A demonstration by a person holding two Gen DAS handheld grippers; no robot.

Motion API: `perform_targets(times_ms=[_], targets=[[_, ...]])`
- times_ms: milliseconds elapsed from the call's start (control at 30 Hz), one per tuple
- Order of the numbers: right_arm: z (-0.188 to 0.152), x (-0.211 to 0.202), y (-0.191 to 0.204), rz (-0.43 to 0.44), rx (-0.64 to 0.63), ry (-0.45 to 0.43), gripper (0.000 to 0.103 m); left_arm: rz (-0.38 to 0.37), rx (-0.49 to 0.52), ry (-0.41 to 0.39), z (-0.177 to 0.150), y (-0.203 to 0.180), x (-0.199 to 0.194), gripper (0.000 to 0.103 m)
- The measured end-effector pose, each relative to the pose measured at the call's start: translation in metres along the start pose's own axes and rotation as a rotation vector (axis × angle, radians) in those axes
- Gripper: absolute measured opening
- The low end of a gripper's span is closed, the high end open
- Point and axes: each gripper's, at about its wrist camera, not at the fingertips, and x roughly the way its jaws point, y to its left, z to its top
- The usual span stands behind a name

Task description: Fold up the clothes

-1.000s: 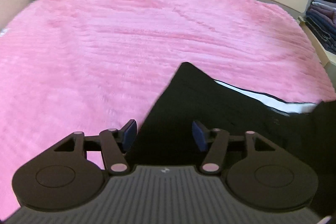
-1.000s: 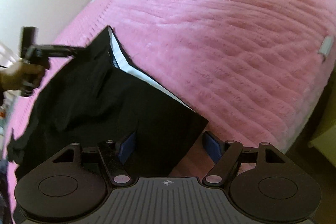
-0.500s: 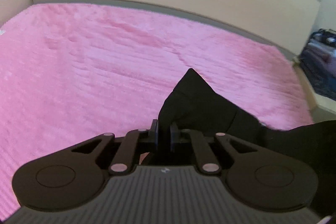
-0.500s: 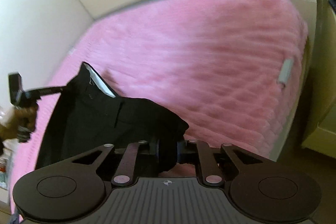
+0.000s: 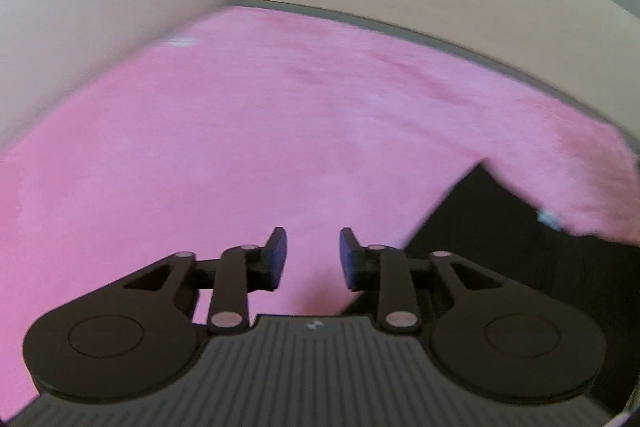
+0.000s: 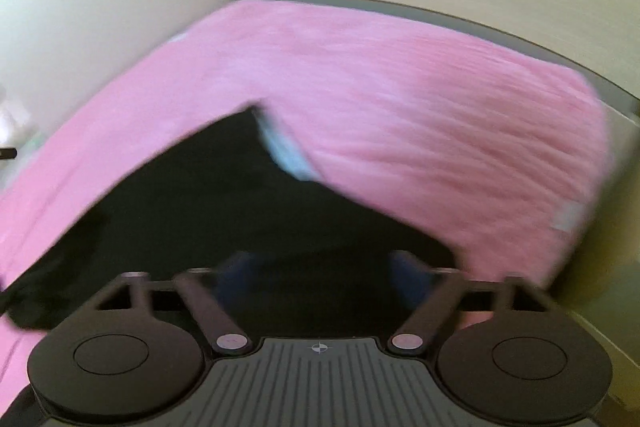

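Observation:
A black garment (image 6: 224,195) with a pale inner lining (image 6: 288,155) lies spread on the pink fuzzy bed cover (image 6: 440,131). In the left wrist view the garment (image 5: 500,239) sits at the right, clear of my left gripper (image 5: 313,251). Its jaws are opening, with only pink cover (image 5: 240,147) between the blue pads (image 5: 278,251). My right gripper (image 6: 324,279) hovers over the garment's near edge. Its jaws are opening wide and the blurred pads (image 6: 236,275) do not press the cloth.
Cream walls and a grey bed frame (image 5: 420,35) bound the far side of the bed. A small white tag (image 6: 568,215) sits at the cover's right edge. Floor shows at the lower right (image 6: 600,339) of the right wrist view.
Both grippers were shut on corners of the black garment half a second ago; both have let go and risen. The left one swung away to the left. The garment has dropped flat.

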Motion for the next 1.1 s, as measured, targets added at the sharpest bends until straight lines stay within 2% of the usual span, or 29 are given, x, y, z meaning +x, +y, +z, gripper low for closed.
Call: perform_targets(times_ms=[167,300,467,600,767,967,1033,1067,1100], targets=[[0.002,0.022,0.11,0.211,-0.189,0.067,0.084,0.255,-0.028,0.077,-0.086,0.085,-0.121,0.041],[-0.014,0.039,0.21,0.301,-0.358,0.086,0.084,0.412,0.026,0.198,-0.182,0.13,-0.179,0.042],[-0.051,0.07,0.32,0.329,-0.442,0.14,0.084,0.384,0.195,0.322,-0.292,0.16,-0.18,0.042],[-0.09,0.095,0.402,0.356,-0.545,0.189,0.084,0.346,0.309,0.335,-0.351,0.189,-0.16,0.042],[-0.142,0.129,0.472,0.379,-0.694,0.236,0.084,0.389,0.424,0.286,-0.388,0.231,-0.121,0.042],[-0.182,0.167,0.515,0.377,-0.838,0.255,0.084,0.392,0.656,0.267,-0.41,0.257,-0.068,0.041],[-0.191,0.176,0.522,0.374,-0.864,0.264,0.084,0.364,0.714,0.29,-0.417,0.259,-0.058,0.023],[-0.195,0.179,0.525,0.374,-0.878,0.268,0.084,0.349,0.705,0.298,-0.415,0.261,-0.061,0.006],[-0.199,0.178,0.528,0.381,-0.913,0.264,0.084,0.335,0.695,0.306,-0.412,0.262,-0.064,0.004]])
